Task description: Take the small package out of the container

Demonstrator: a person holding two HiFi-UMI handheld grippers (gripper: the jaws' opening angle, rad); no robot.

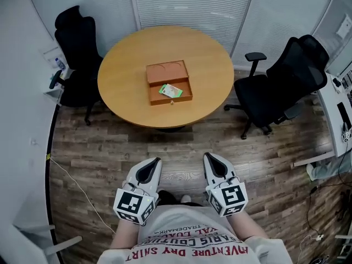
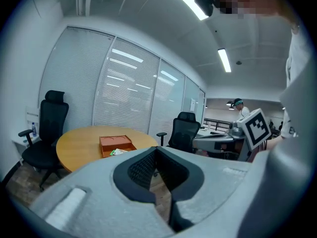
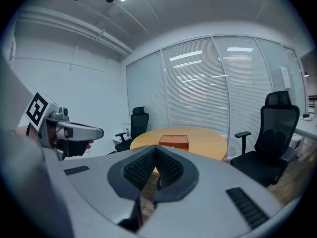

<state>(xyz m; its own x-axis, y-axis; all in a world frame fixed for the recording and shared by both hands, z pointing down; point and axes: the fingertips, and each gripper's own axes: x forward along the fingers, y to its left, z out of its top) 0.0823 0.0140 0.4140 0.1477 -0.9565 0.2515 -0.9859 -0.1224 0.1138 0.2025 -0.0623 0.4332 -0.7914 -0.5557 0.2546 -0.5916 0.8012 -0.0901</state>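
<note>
The small package (image 1: 170,91), green and white, lies flat in the container (image 1: 166,72), in the half nearer the person. Its print is too small to read. The container is an orange-brown box that sits near the middle of the round wooden table (image 1: 126,65). The left gripper view shows the package (image 2: 115,151) in the open side of the container (image 2: 116,144). The right gripper view shows only the container's wall (image 3: 174,141).

Both grippers are well apart from the table and are held low in front of the person's body, above the plank floor (image 1: 181,142). The left gripper (image 1: 156,160) has its jaws together with nothing between them, and its own view (image 2: 156,148) confirms this. The right gripper (image 1: 208,156) is likewise closed and empty (image 3: 155,148). Both point toward the table.

Black office chairs stand to the left (image 1: 77,48) and right (image 1: 286,81) of the table. The person's shirt (image 1: 192,243) carries upside-down print; "ADVENTURE DRY SHIRT" in red is legible.
</note>
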